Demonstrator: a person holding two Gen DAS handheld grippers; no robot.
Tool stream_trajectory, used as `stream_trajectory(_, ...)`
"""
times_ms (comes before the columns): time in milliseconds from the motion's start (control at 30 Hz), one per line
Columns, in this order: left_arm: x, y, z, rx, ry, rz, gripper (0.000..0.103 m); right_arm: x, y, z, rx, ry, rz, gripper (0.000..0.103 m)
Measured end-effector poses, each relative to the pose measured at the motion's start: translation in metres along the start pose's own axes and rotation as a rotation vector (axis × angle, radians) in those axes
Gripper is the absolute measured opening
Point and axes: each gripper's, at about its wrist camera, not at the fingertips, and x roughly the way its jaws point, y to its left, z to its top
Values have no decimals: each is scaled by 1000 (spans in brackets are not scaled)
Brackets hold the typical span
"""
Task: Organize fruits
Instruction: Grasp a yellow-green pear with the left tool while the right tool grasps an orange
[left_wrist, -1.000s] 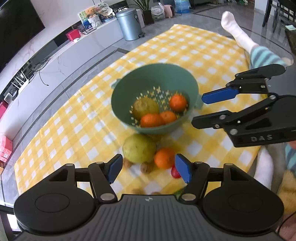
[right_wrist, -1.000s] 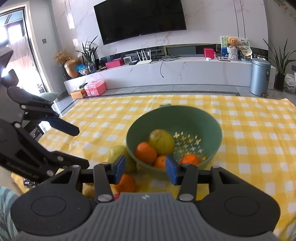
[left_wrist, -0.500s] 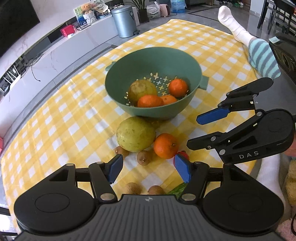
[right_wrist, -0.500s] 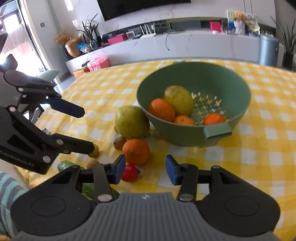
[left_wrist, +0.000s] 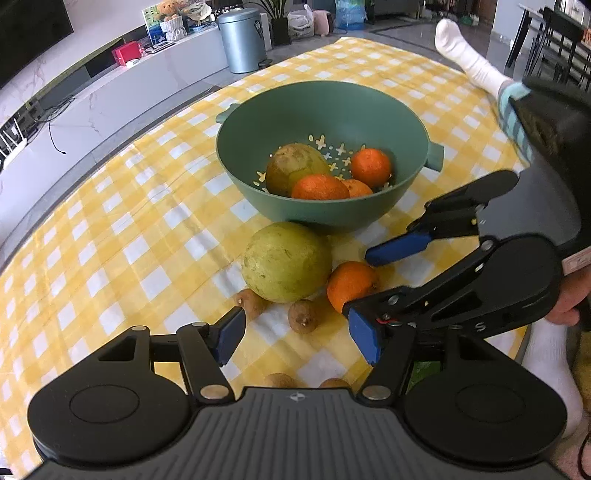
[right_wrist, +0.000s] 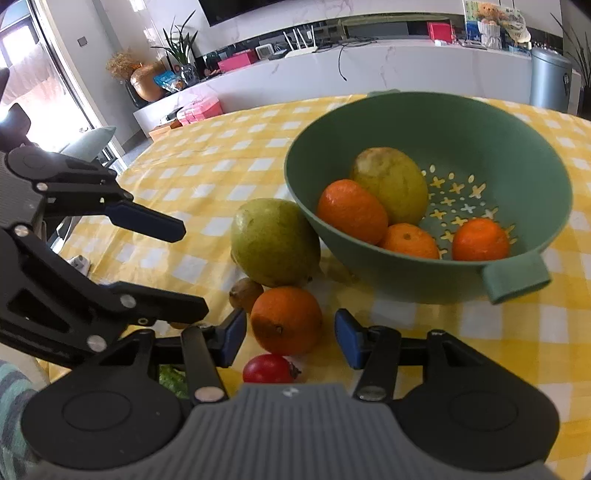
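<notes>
Both the left gripper (left_wrist: 295, 338) and the right gripper (right_wrist: 290, 338) hover with fingers spread, holding nothing; the loose round orange tangerine (right_wrist: 286, 319) lies on the yellow checked cloth (left_wrist: 122, 229), just beside the big green pear (right_wrist: 275, 245) (outside the green plastic colander (right_wrist: 428, 273)). Closing off-centre could roll it away

Green colander (left_wrist: 258, 192), orange mandarin (right_wrist: 286, 319), yellow-green pear (left_wrist: 286, 262), yellow-white checked tablecloth (left_wrist: 122, 236), red tomato (right_wrist: 267, 368)
</notes>
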Motion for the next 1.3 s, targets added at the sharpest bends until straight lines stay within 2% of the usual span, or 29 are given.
stream_trajectory(67, 1, 4, 0, -5, -5, -8, 75, 4, 0, 0, 1, 10, 2, 51)
stream_trajectory(167, 1, 9, 1, -12, -12, -12, 75, 10, 0, 1, 6, 24, 16, 43)
stream_trajectory(267, 2, 13, 4, -16, -22, -20, 75, 10, 2, 0, 4, 30, 10, 43)
stream_trajectory(533, 14, 7, 19, 30, -16, -47, 82, -14, -13, -6, 24, 44, -98, 43)
stream_trajectory(667, 27, 2, 28, 29, -9, -33, 83, -20, -29, -4, 85, 35, -114, 43)
stream_trajectory(733, 32, 1, 31, 19, -11, -11, 88, -22, -34, -2, 103, 30, -112, 43)
stream_trajectory(800, 35, -1, 32, 25, -7, 6, 89, -24, -35, -2, 103, 27, -111, 43)
stream_trajectory(1067, 49, -1, 38, 24, 6, 68, 89, -22, -43, 0, 108, 43, -98, 43)
stream_trajectory(1300, 57, -7, 41, 25, 40, 112, 85, -21, -41, 0, 111, 58, -100, 43)
